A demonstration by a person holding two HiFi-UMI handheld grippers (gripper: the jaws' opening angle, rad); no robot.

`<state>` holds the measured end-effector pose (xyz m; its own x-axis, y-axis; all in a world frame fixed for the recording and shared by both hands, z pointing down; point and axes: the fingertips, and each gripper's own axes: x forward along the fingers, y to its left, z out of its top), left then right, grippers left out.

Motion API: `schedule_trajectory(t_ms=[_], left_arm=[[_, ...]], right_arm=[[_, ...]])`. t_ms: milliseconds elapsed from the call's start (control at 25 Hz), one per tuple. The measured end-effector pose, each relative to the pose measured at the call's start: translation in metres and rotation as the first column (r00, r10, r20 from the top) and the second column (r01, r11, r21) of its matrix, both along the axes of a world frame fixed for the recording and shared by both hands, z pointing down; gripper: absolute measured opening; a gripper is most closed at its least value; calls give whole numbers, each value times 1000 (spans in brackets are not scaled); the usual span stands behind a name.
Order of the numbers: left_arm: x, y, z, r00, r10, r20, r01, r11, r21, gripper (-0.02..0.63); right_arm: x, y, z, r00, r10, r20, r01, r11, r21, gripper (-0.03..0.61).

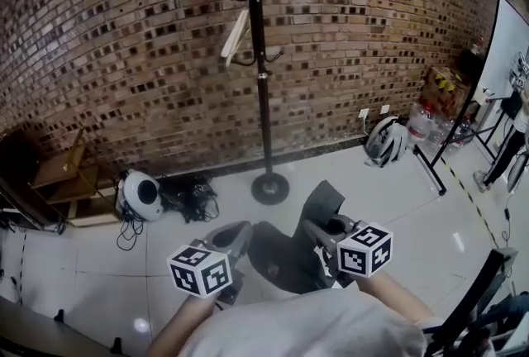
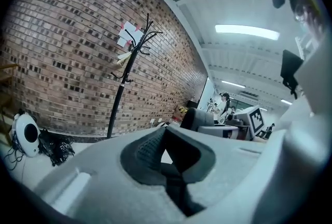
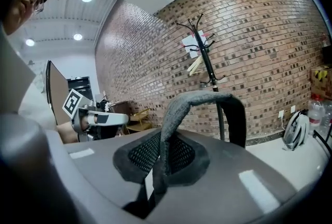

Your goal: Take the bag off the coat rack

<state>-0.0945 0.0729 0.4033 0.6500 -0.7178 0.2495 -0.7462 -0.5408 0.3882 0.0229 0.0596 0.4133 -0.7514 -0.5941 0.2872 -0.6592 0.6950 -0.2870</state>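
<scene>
The black coat rack (image 1: 260, 58) stands against the brick wall, with a cream strip (image 1: 235, 37) hanging from one hook. The dark grey felt bag (image 1: 285, 256) is off the rack and hangs low between my two grippers, in front of the person's body. My right gripper (image 1: 318, 229) is shut on the bag's strap (image 3: 199, 101), which loops up out of its jaws (image 3: 161, 158). My left gripper (image 1: 237, 244) is at the bag's left edge. Its jaws (image 2: 168, 158) are closed with a dark fold of the bag between the pads.
The rack's round base (image 1: 270, 188) rests on the pale floor. Left of it lie a white round device (image 1: 140, 196), tangled cables (image 1: 188, 197) and a wooden shelf (image 1: 66, 182). A grey-white pack (image 1: 386, 140), water bottles (image 1: 421, 126) and a whiteboard stand (image 1: 504, 49) are at the right.
</scene>
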Motion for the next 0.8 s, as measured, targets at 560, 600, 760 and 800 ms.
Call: schedule_trajectory(t_ms=[560, 600, 760, 800], left_arm=[[-37, 22, -1, 1000, -20, -17, 20, 999, 26, 0], [-37, 23, -1, 1000, -18, -18, 18, 999, 27, 0], [-39, 23, -3, 1000, -11, -24, 12, 999, 35, 0], [-39, 22, -3, 1000, -10, -26, 11, 999, 36, 0]], right_arm=[[-54, 32, 0, 996, -83, -44, 84, 996, 23, 21], [-55, 32, -1, 995, -82, -47, 84, 996, 26, 20], [-55, 29, -4, 996, -70, -53, 72, 997, 37, 20], [-54, 28, -5, 996, -67, -55, 69, 997, 38, 21]])
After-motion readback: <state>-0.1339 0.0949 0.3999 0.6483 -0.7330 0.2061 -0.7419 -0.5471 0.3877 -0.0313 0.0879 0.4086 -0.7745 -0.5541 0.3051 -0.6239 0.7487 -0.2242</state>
